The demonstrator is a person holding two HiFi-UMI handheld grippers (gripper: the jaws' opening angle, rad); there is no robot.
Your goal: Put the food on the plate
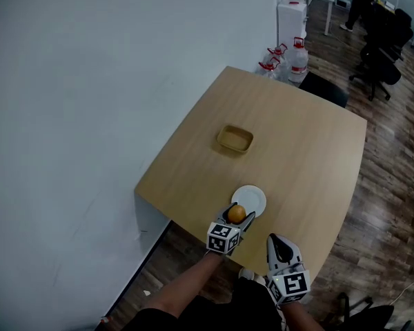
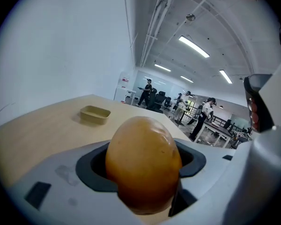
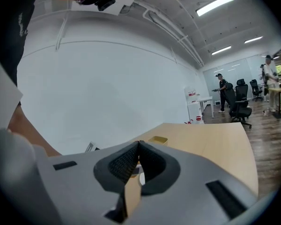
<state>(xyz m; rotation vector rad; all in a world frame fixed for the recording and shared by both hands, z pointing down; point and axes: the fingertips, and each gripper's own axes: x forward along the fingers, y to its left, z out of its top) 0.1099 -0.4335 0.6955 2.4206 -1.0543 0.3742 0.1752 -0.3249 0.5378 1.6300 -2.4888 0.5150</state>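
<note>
Left gripper view | left gripper (image 2: pixel 144 182) clamps smooth egg-shaped food (image 2: pixel 143 156) | right gripper (image 3: pixel 138 145) fingers together

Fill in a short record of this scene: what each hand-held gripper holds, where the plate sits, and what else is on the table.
Table: light wood
Plate: white, round, near the table's front edge
Left hand-held gripper: shut on the orange food, at the plate's near edge
Right hand-held gripper: shut, empty, by the table's front edge
Other item: tan tray, empty, mid-table
</note>
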